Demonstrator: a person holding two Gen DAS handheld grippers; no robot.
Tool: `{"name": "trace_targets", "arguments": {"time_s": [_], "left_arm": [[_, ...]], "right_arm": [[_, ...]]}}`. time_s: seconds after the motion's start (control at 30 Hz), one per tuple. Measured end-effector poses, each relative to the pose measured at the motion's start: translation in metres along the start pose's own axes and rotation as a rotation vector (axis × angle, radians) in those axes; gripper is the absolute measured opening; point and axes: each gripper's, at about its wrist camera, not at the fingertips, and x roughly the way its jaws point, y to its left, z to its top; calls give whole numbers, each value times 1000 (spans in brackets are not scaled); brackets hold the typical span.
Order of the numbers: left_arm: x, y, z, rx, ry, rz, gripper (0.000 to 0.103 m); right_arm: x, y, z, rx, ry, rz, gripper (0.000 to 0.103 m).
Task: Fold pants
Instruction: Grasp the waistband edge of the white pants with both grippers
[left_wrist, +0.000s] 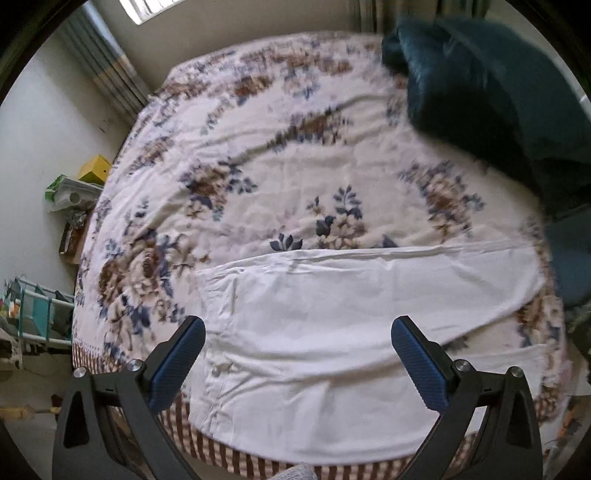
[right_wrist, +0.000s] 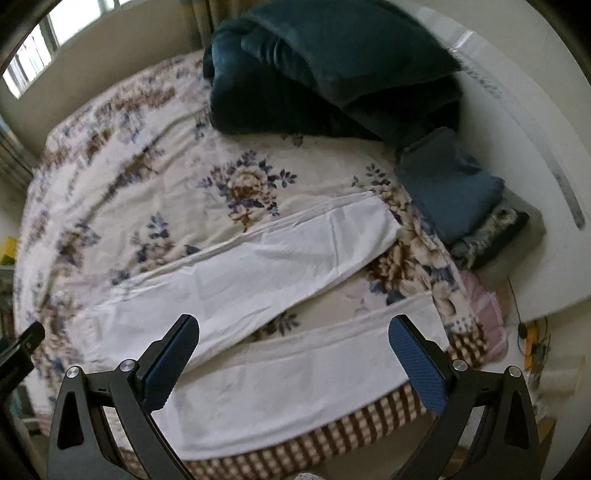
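You had both claws, left claw (left_wrist: 298, 334) and right claw (right_wrist: 294, 332), spread empty above the white pants (right_wrist: 258, 266), lying unfolded on the bed (right_wrist: 177, 192).

Each tool (left_wrist: 298, 324) (right_wrist: 294, 322): black frame, blue ribbed pads, silver screws.

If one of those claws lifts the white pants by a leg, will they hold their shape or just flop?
The white pants would probably flop: they lie flat and creased over the floral bedspread like thin cloth. They look light, so one pinch should likely lift a leg. The rest may drag and bunch, since both legs are spread apart.
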Motion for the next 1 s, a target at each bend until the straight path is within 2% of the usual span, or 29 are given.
{"name": "trace_targets", "arguments": {"time_s": [0.07, 0.2, 0.37, 0.5, 0.57, 0.6, 0.67, 0.73, 0.77, 0.8, 0.83, 0.9, 1.0], "left_arm": [[40, -12, 7, 32, 40, 22, 103], [131, -48, 20, 157, 129, 86, 103], [217, -86, 41, 283, 201, 66, 103], [268, -115, 48, 408, 242, 43, 103], [288, -128, 48, 473, 262, 46, 103], [297, -132, 48, 499, 268, 30, 100], [300, -135, 50, 518, 266, -12, 89], [295, -137, 54, 521, 277, -91, 56], [291, -138, 56, 518, 280, -116, 47], [284, -139, 58, 519, 271, -137, 27], [280, -140, 59, 521, 256, -131, 19], [268, -139, 60, 518, 241, -119, 14], [252, -132, 61, 485, 216, -117, 10]], "right_arm": [[54, 10, 19, -73, 33, -20, 103], [159, 30, 47, -257, 97, -77, 103], [304, 55, 79, -535, 203, -175, 103], [387, 75, 88, -780, 263, -273, 98], [422, 84, 92, -902, 299, -292, 98], [433, 87, 94, -941, 311, -280, 98], [452, 97, 99, -1026, 320, -234, 98], [465, 102, 105, -1075, 343, -196, 97], [469, 102, 109, -1089, 357, -170, 92], [472, 104, 112, -1093, 370, -138, 80], [474, 102, 116, -1078, 400, -82, 71], [470, 97, 124, -1033, 424, 1, 34], [460, 91, 130, -986, 374, 39, 17]]}}
